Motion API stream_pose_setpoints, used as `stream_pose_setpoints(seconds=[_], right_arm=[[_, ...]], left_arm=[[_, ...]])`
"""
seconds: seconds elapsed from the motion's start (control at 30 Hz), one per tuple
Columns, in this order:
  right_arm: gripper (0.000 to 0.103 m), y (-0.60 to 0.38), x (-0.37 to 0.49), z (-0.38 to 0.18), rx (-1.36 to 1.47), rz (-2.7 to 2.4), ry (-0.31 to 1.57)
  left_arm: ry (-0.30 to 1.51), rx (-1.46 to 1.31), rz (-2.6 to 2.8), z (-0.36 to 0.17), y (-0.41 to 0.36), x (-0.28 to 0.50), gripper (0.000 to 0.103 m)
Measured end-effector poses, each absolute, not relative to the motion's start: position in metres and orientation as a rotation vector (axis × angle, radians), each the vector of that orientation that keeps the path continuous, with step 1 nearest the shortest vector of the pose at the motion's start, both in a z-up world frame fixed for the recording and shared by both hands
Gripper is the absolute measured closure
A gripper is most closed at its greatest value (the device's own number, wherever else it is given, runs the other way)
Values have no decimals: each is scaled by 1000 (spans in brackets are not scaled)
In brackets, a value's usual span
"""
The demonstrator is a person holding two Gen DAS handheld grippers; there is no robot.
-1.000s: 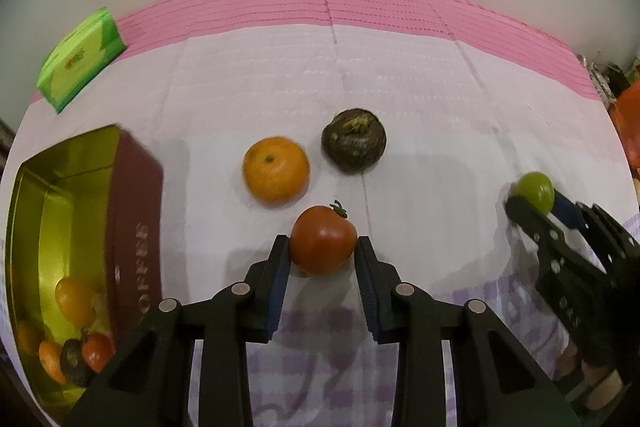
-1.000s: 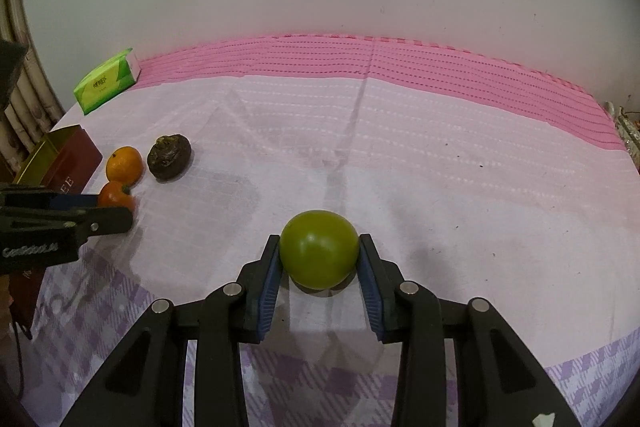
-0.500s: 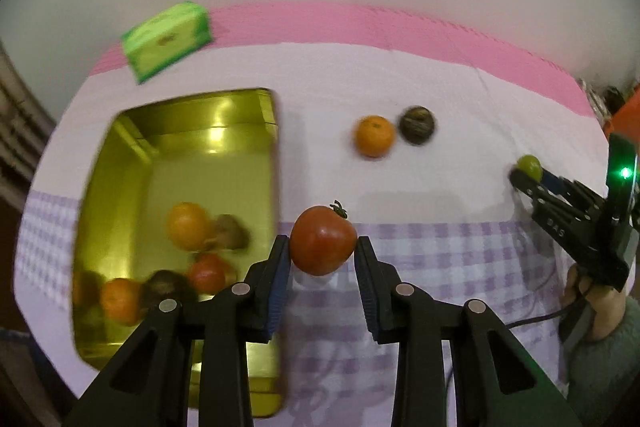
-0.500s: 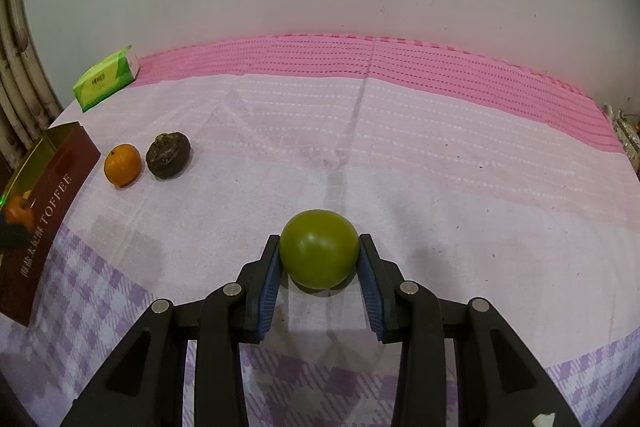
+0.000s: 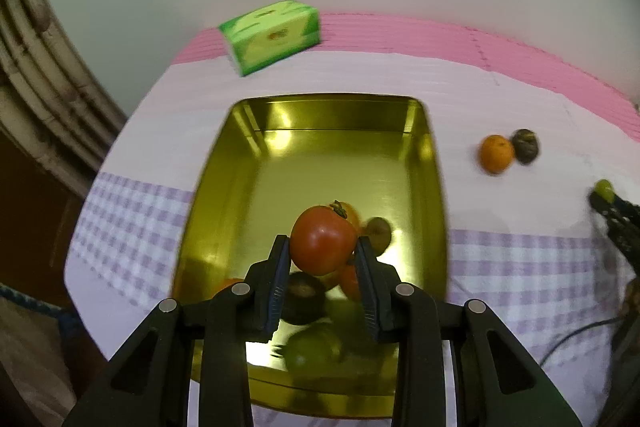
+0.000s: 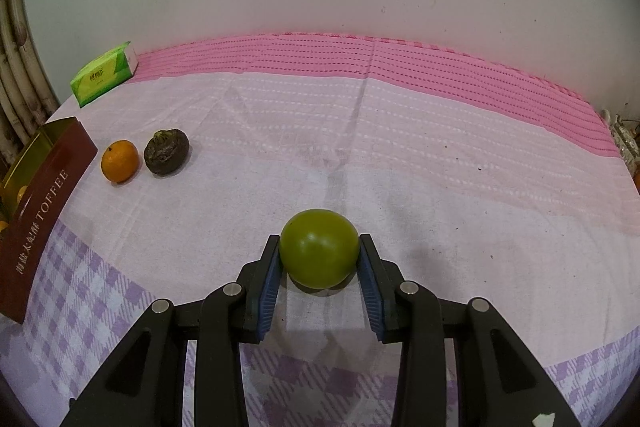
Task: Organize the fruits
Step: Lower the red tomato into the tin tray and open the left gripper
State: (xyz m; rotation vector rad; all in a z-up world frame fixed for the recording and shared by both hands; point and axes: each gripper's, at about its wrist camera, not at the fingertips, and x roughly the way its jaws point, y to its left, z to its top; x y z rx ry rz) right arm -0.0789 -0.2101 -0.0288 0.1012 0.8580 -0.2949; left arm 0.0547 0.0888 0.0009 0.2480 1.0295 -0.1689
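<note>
Gripping red tomato [image 5: 323, 243], left hand-held gripper [image 5: 322, 259], above gold tin [image 5: 416, 131]

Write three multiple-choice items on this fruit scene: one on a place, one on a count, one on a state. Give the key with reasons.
1. Where is the red tomato?
A. on the cloth
B. in the left gripper, above the gold tin
C. beside the green packet

2. How many fruits lie loose on the cloth, outside the tin and the grippers?
A. two
B. four
C. none

3. What is the right gripper doing?
A. standing open and empty
B. clamped on the green fruit
C. holding an orange

Key: 1 B, the pads squeeze the tomato over the tin's interior. 2 A, only the orange and the dark fruit sit there. 3 B, both pads press the green fruit's sides.
</note>
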Motion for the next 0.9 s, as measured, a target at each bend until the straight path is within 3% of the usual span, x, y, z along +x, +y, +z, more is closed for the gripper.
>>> stream_pose_setpoints(seconds=[0.9], right_arm=[[68, -206, -75, -32, 88, -304, 863]], left_arm=[[1107, 287, -61, -36, 121, 75, 69]])
